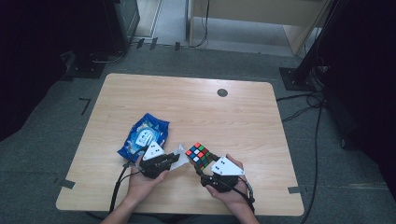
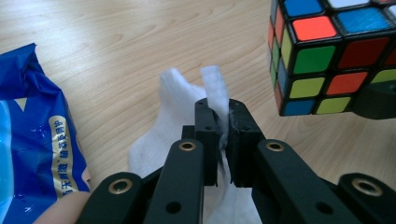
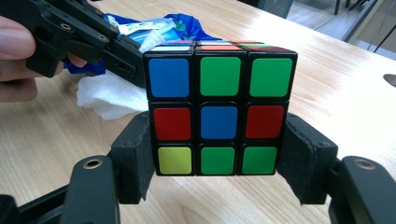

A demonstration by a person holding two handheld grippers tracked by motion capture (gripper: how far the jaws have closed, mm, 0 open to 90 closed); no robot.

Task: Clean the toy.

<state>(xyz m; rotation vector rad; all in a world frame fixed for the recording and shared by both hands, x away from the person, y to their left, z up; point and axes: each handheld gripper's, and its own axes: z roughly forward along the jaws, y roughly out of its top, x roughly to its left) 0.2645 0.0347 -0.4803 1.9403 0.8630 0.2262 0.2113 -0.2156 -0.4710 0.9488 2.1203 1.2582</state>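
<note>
White wet wipe (image 2: 177,116) pinched in our left gripper (image 2: 223,122), Rubik's cube (image 3: 219,109) clamped in our right gripper (image 3: 219,161); wiping the cube seemingly not yet begun.

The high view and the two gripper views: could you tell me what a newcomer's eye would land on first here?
Most striking is the scrambled colour cube, clamped between the jaws of the right gripper near the front of the wooden table. Just left of it, the left gripper pinches a white wipe. A shiny blue wipe packet lies behind that gripper.
</note>
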